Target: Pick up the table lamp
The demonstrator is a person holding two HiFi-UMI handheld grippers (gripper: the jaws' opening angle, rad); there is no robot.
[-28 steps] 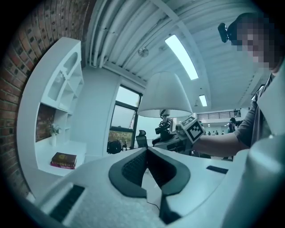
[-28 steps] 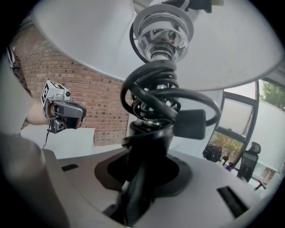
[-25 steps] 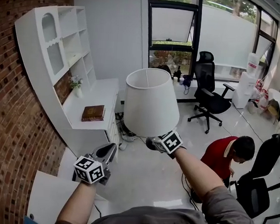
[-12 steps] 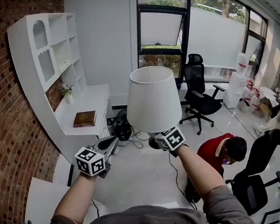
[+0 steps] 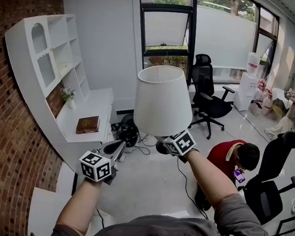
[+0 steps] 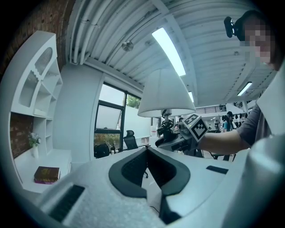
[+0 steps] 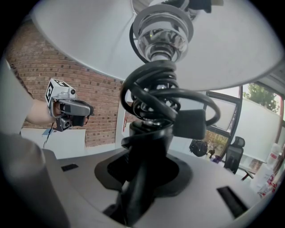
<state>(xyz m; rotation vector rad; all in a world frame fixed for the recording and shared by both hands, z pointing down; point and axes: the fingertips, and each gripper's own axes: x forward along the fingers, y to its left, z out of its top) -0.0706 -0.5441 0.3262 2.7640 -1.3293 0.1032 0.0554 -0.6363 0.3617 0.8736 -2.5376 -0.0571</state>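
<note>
The table lamp is held up in mid-air over the floor, clamped at its stem by the right gripper. In the head view the stem and jaws are mostly tucked under the white shade. The grip is only made out in the right gripper view, where the black cord is coiled round the stem. The base is cut off everywhere. The left gripper is held well apart to the left, jaws pinched together on nothing.
</note>
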